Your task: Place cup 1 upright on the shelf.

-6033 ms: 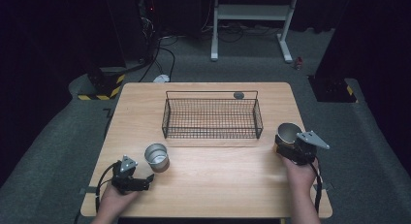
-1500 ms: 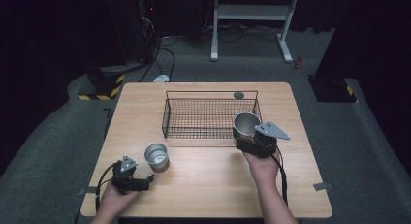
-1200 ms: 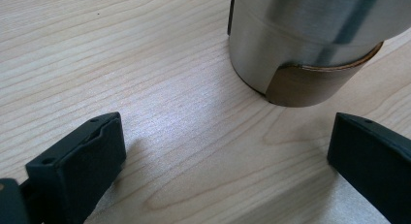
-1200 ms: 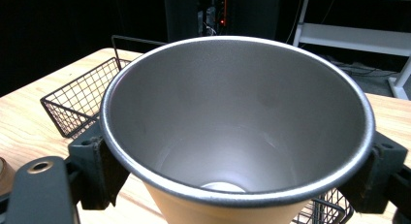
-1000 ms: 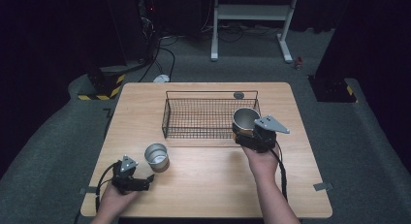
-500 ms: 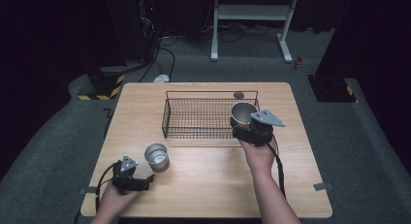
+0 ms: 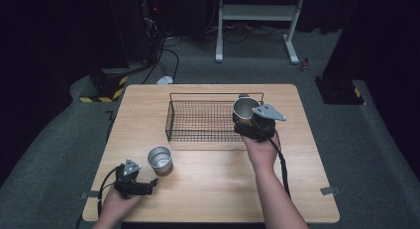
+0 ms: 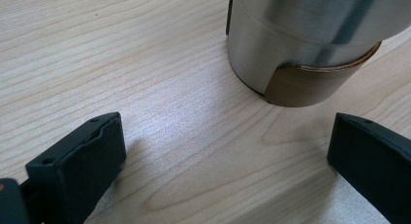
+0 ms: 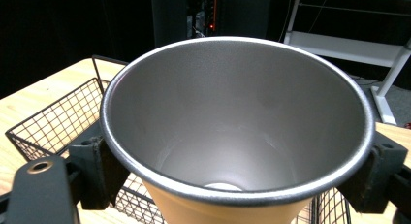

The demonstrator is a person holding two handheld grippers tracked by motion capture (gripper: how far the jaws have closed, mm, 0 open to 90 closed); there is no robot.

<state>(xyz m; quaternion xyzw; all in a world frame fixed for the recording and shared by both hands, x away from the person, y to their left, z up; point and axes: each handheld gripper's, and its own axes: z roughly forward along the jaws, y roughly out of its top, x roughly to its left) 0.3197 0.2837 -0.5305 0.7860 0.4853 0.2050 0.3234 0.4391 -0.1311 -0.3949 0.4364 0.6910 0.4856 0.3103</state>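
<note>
Now cup [image 7: 244,109] farther over basket [image 7: 198,121]

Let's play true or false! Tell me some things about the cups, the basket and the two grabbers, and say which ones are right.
1. The right gripper is holding a metal cup. True.
2. That cup is upside down. False: its open mouth faces up and it looks empty.
3. The held cup is at the right end of the wire basket. True.
4. The second cup lies inside the basket. False: it stands on the table, in front of the basket.
5. The left gripper is squeezing the second cup. False: its fingers are spread open, with the cup ahead of them and not touched.
</note>
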